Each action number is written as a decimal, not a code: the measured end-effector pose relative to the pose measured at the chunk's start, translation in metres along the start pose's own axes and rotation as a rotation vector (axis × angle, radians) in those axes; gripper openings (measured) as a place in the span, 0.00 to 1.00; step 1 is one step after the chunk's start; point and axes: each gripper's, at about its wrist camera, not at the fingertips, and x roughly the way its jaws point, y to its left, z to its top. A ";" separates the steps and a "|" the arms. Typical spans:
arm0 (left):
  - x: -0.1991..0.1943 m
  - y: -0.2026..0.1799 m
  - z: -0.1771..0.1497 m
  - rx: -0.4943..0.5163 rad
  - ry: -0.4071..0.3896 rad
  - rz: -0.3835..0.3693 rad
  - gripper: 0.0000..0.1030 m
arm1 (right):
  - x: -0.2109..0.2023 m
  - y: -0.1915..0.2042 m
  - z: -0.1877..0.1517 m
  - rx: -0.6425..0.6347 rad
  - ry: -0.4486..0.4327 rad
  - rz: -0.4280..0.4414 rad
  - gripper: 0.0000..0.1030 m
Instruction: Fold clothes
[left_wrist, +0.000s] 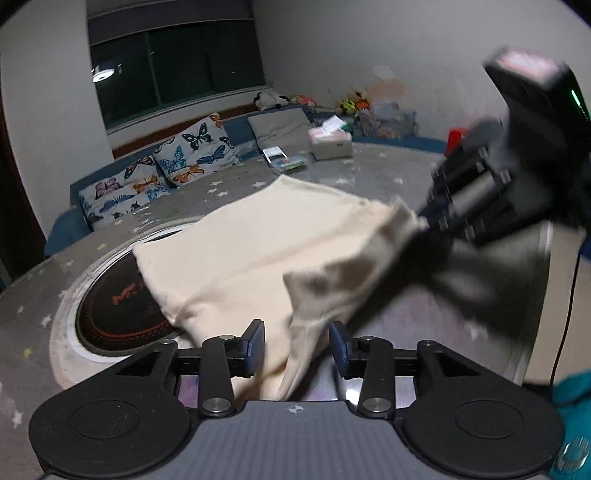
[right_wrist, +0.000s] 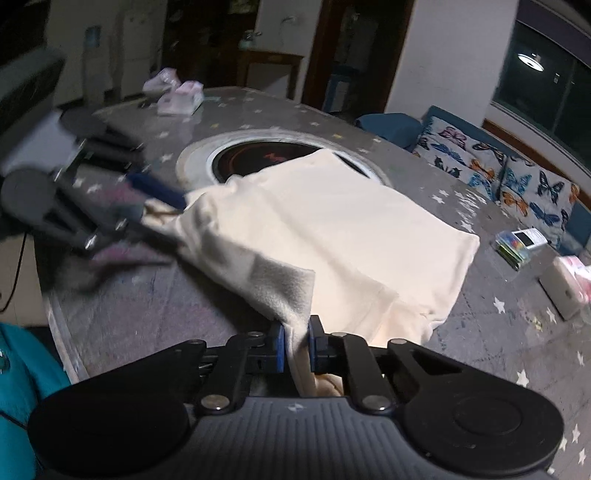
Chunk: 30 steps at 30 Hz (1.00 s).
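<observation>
Motion blurs the right tongs (left_wrist: 424, 218) beside the cream garment (left_wrist: 258, 251), which hides part of the table's round inset (left_wrist: 110, 306).

A round table (left_wrist: 369, 177) with a grey star-pattern cover carries a black hotplate (left_wrist: 118, 302), a tissue box (left_wrist: 330, 142) and a small colourful box (left_wrist: 288, 162). Butterfly cushions (left_wrist: 177, 162) lie beside a dark window (left_wrist: 177, 62).

Home living room at night; dark window (left_wrist: 177, 66) reflecting ceiling lamp; blue sofa (left_wrist: 236, 127) with butterfly cushions (left_wrist: 195, 153); soft toys (left_wrist: 271, 99) heaped along wall; round table (right_wrist: 498, 332) in star-print cover, inset hotplate (right_wrist: 258, 157); tissue packs (right_wrist: 181, 98); wooden doorway (right_wrist: 354, 55) behind.
</observation>
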 end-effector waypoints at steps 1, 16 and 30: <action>0.001 -0.002 -0.002 0.021 0.005 0.010 0.40 | -0.001 -0.001 0.000 0.015 -0.004 0.000 0.10; -0.040 -0.007 0.001 -0.018 -0.036 -0.037 0.04 | -0.049 0.011 -0.002 0.060 -0.104 -0.013 0.08; -0.094 -0.013 0.021 -0.068 -0.106 -0.065 0.05 | -0.116 0.036 0.007 0.025 -0.119 0.005 0.08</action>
